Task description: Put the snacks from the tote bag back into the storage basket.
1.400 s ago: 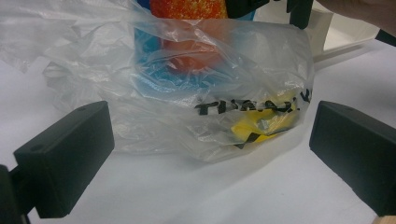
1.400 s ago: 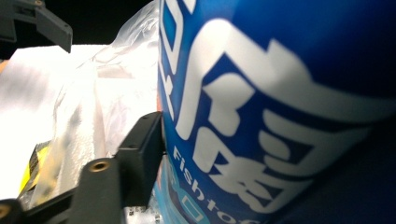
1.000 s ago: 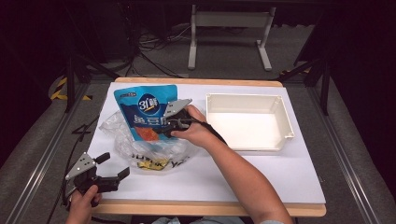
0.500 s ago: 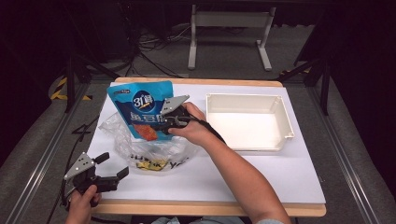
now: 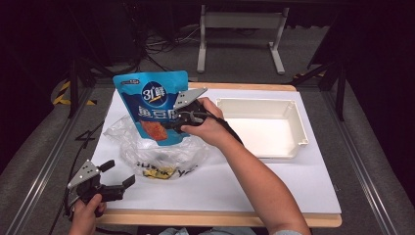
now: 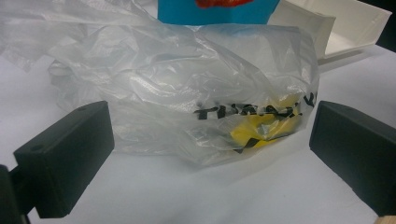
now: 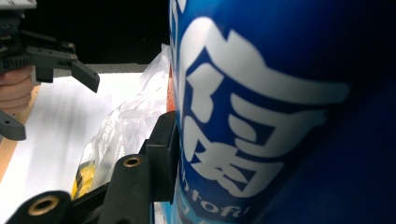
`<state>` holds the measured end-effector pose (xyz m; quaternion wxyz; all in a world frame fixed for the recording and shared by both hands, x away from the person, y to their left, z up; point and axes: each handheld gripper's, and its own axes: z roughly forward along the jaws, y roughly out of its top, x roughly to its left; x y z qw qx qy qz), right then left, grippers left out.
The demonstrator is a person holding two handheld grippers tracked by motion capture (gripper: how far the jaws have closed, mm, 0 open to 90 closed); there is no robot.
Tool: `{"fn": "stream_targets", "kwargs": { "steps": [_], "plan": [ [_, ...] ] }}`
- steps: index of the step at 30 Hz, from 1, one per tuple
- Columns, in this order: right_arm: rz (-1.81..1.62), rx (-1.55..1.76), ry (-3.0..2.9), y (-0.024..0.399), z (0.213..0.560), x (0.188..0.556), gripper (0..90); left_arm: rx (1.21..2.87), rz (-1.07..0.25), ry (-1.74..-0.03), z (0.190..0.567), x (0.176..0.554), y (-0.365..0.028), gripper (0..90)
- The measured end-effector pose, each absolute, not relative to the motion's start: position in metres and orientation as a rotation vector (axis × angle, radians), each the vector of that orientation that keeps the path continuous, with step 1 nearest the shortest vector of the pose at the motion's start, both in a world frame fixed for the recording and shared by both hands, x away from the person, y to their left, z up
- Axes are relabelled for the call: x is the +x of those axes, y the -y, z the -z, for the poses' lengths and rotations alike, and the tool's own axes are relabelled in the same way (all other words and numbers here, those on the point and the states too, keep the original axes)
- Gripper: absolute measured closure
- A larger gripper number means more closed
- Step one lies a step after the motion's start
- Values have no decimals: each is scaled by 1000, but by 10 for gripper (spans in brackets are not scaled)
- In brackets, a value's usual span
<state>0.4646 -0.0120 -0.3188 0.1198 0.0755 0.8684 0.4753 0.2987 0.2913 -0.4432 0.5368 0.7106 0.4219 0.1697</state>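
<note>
A blue snack pouch (image 5: 149, 103) with white lettering stands upright in the air above a crumpled clear plastic bag (image 5: 159, 154). My right gripper (image 5: 171, 120) is shut on the pouch's right edge. In the right gripper view the pouch (image 7: 280, 112) looms close, with one black jaw pressed against its left side. My left gripper (image 5: 120, 172) rests open near the table's front left corner. Its two jaws stand wide apart in the left gripper view, facing the bag (image 6: 187, 93), which holds something yellow (image 6: 261, 128) and bears black print.
A shallow white tray (image 5: 298, 122) sits on the white table sheet (image 5: 254, 186) to the right of the bag; its corner (image 6: 336, 23) lies beyond the bag. The table's wooden front edge (image 5: 220, 219) runs along the bottom. Dark floor and a metal stand lie beyond.
My right gripper has lifted the blue pouch upward, clear of the plastic bag. The left gripper has stayed where it was.
</note>
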Motion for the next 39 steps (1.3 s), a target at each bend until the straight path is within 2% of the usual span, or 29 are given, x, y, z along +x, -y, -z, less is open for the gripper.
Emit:
{"fn": "stream_targets", "kwargs": {
  "steps": [18, 39],
  "plan": [
    [-1428, 202, -2511, 36, 273, 442, 545, 1696, -405, -1005, 443, 299, -291, 6],
    [-1423, 209, -2541, 54, 259, 430, 545, 1694, -399, -1003, 444, 299, -291, 6]
  ]
}}
